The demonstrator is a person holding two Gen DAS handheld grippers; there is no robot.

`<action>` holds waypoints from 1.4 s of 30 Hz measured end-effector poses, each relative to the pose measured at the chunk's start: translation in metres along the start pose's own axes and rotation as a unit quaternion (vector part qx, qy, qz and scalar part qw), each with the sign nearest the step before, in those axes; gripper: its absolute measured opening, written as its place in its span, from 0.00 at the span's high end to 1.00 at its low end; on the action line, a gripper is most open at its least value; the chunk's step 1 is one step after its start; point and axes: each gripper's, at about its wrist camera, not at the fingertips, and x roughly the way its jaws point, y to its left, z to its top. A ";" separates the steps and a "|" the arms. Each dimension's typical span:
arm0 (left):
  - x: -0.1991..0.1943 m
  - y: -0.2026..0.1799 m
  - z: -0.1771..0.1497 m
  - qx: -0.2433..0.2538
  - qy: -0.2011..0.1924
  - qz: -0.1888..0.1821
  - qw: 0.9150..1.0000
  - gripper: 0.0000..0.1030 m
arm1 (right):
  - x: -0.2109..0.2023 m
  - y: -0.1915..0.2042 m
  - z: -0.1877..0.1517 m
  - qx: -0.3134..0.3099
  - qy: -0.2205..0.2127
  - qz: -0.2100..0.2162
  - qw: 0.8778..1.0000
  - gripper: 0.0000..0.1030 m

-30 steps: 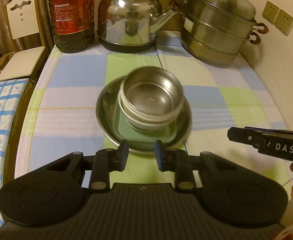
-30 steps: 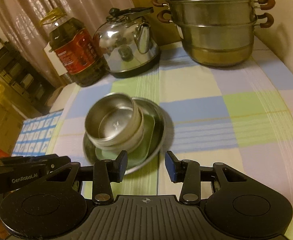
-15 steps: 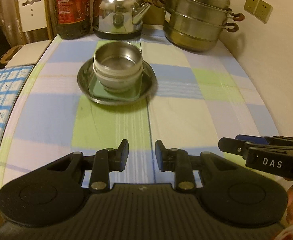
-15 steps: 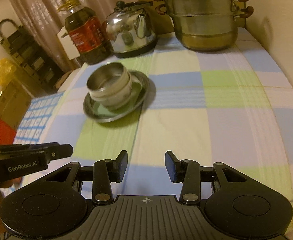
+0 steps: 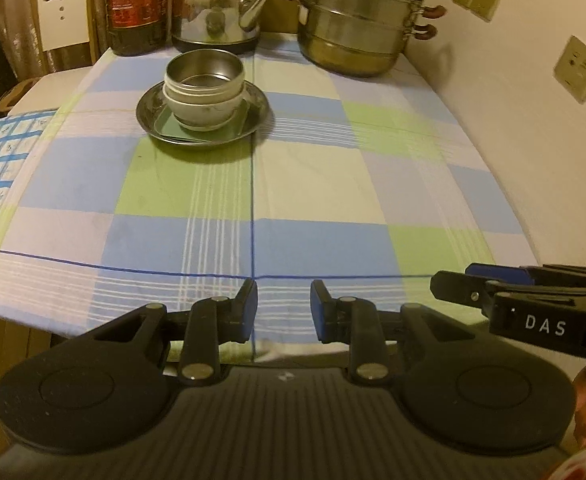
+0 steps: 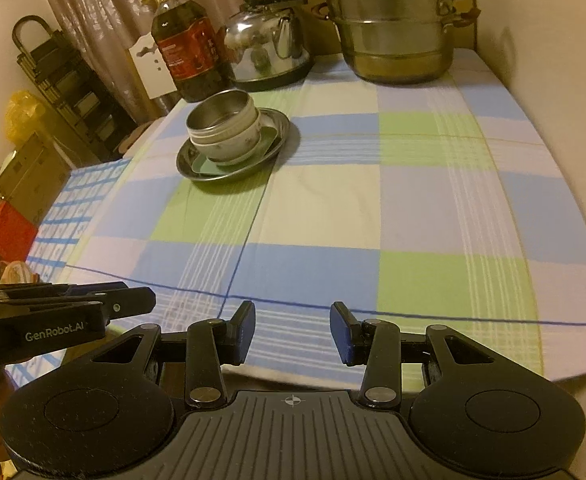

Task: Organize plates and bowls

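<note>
A stack of dishes stands toward the far side of the checked tablecloth: a steel bowl nested in a white bowl, on a green square plate, on a round steel plate. My left gripper hovers over the table's near edge, far from the stack, open with nothing between its fingers. My right gripper sits beside it, also open and empty. Each gripper shows at the side of the other's view: the right gripper at the right, the left gripper at the left.
Along the back stand an oil bottle, a steel kettle and a stacked steamer pot. A wall with sockets runs on the right. A white chair stands past the left edge.
Both grippers have drawn back from the dish stack toward the near table edge. The stack now looks small and far; it has stayed in place.
</note>
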 end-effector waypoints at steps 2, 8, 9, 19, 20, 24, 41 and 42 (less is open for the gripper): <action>-0.002 -0.004 -0.002 0.006 -0.001 -0.005 1.000 0.76 | -0.006 0.001 -0.003 0.000 -0.004 -0.004 1.000 0.59; -0.008 -0.007 -0.007 0.024 -0.004 -0.018 1.000 0.76 | -0.013 0.004 -0.009 0.007 -0.013 -0.011 1.000 0.59; -0.009 -0.007 -0.008 0.024 -0.004 -0.021 0.999 0.76 | -0.013 0.004 -0.010 0.009 -0.012 -0.011 1.000 0.59; -0.012 -0.015 -0.012 0.039 -0.008 -0.041 0.998 0.76 | -0.016 0.004 -0.017 0.017 -0.012 -0.020 1.000 0.59; -0.012 -0.015 -0.013 0.040 -0.009 -0.043 0.998 0.76 | -0.017 0.005 -0.017 0.017 -0.014 -0.020 1.000 0.59; -0.014 -0.015 -0.014 0.040 -0.012 -0.044 0.998 0.76 | -0.016 0.005 -0.018 0.014 -0.013 -0.018 1.000 0.59; -0.015 -0.017 -0.014 0.039 -0.013 -0.043 0.998 0.76 | -0.015 0.007 -0.018 0.004 -0.012 -0.015 1.000 0.59; -0.014 -0.017 -0.014 0.039 -0.013 -0.043 0.998 0.76 | -0.015 0.007 -0.018 0.004 -0.012 -0.015 1.000 0.59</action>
